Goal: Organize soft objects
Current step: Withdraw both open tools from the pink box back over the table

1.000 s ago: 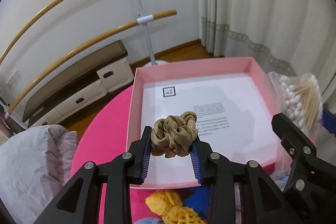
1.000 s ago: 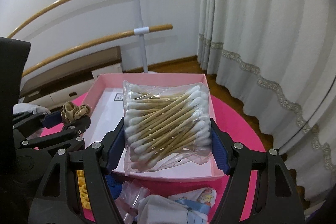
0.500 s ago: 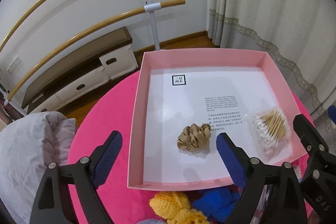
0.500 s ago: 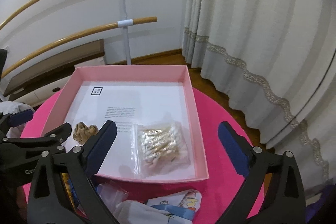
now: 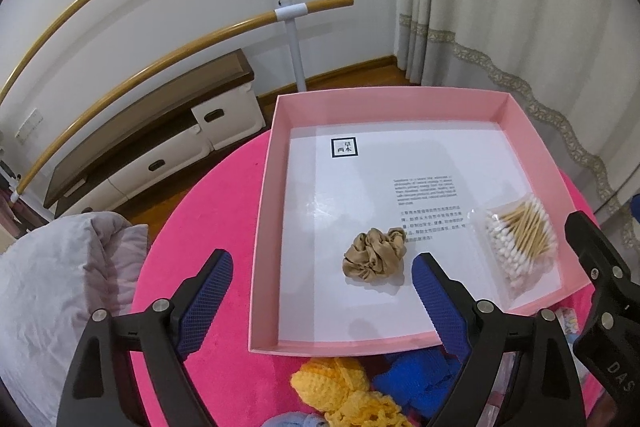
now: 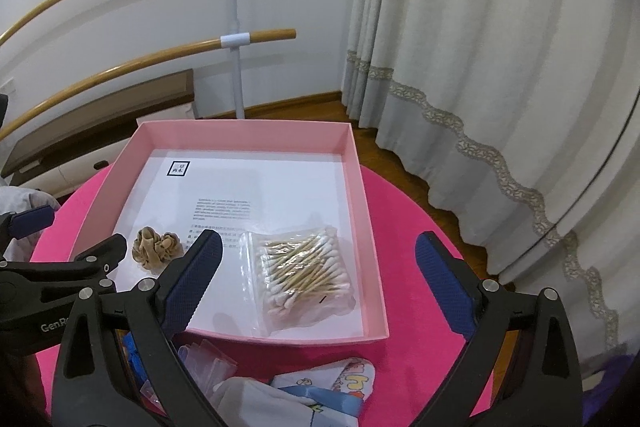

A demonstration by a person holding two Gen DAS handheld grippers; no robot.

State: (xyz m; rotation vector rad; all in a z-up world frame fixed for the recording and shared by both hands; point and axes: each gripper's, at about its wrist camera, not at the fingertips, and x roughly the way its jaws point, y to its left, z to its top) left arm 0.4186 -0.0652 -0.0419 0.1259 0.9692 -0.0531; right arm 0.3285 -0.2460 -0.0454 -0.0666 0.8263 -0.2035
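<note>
A tan scrunchie [image 5: 374, 255] lies in the pink box [image 5: 264, 187] near its front, on the white printed sheet; it also shows in the right wrist view [image 6: 157, 246]. A clear bag of cotton swabs [image 5: 520, 239] lies at the box's front right, also in the right wrist view [image 6: 302, 269]. My left gripper [image 5: 322, 301] is open and empty, above the box's front edge. My right gripper [image 6: 318, 281] is open and empty, above the swab bag. The box wall shows in the right wrist view [image 6: 366, 211].
The box sits on a round pink table [image 5: 208, 211]. In front of it lie yellow [image 5: 344, 393] and blue [image 5: 412, 377] knitted items, small plastic bags [image 6: 204, 359] and a printed cloth [image 6: 332, 387]. A grey cushion [image 5: 52, 291] is left; curtains [image 6: 480, 67] right.
Both grippers opened and drew back. The scrunchie left my left gripper and the swab bag left my right gripper; both now lie in the box.
</note>
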